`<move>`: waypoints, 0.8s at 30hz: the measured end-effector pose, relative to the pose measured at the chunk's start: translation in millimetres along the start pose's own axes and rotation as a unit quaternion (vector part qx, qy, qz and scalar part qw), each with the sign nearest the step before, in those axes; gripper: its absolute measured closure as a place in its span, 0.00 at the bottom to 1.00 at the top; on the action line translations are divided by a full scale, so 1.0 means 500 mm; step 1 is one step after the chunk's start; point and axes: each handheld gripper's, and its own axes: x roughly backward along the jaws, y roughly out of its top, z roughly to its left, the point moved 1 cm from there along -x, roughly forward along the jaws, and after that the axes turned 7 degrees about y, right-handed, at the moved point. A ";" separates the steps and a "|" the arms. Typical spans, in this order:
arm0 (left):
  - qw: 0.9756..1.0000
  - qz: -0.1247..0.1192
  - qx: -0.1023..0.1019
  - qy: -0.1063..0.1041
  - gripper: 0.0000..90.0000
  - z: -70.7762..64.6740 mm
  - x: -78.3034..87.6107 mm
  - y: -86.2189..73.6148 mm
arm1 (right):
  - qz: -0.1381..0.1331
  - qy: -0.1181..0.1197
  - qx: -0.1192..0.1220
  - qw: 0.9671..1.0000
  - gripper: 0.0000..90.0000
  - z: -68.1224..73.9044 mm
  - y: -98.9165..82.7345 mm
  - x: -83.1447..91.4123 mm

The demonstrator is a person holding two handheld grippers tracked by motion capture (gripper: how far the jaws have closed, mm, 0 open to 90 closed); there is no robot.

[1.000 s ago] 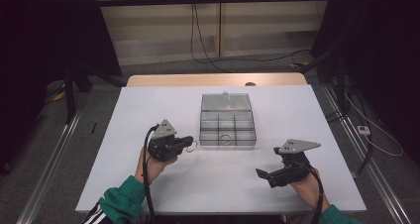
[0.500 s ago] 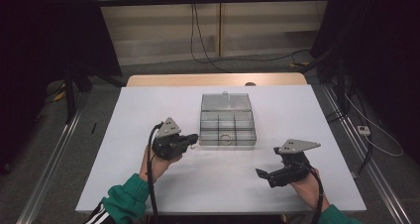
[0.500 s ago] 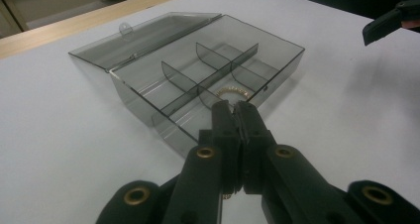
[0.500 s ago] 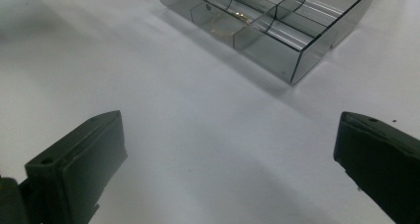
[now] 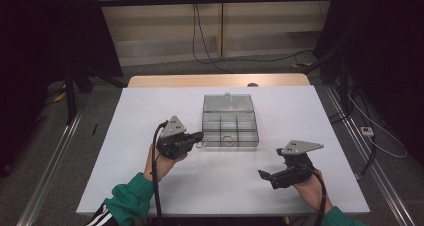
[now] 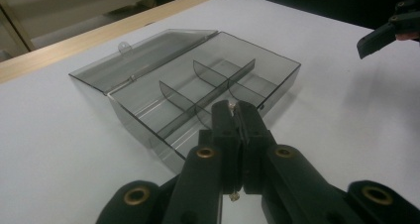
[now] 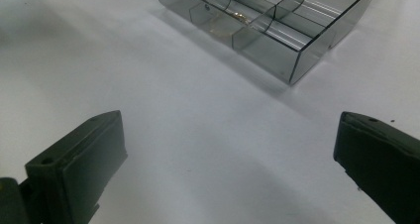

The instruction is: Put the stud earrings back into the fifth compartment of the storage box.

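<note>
Left gripper moved right, pinching small gold ring | smoky clear plastic compartment box frame centre | right gripper open, lower right | clear near wall before release

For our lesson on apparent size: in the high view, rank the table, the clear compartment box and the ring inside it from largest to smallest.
1. table
2. clear compartment box
3. ring, plainly the smallest

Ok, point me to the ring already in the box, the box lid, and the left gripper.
ring [image 5: 228,139], high view, on its loop.
box lid [image 6: 143,58], left gripper view, mid panel.
left gripper [image 5: 199,136], high view, at its fingertips.
</note>
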 end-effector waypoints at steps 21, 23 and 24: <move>1.000 -0.009 -0.008 -0.005 0.99 -0.020 -0.050 0.024 | -0.001 -0.001 0.000 1.000 0.00 0.000 0.000 0.000; 1.000 -0.009 -0.008 -0.006 0.99 -0.021 -0.054 0.026 | -0.001 -0.001 0.001 1.000 0.00 0.000 0.000 0.000; 1.000 -0.010 -0.007 -0.007 0.99 -0.022 -0.056 0.027 | -0.002 -0.001 0.001 1.000 0.00 -0.001 0.000 0.000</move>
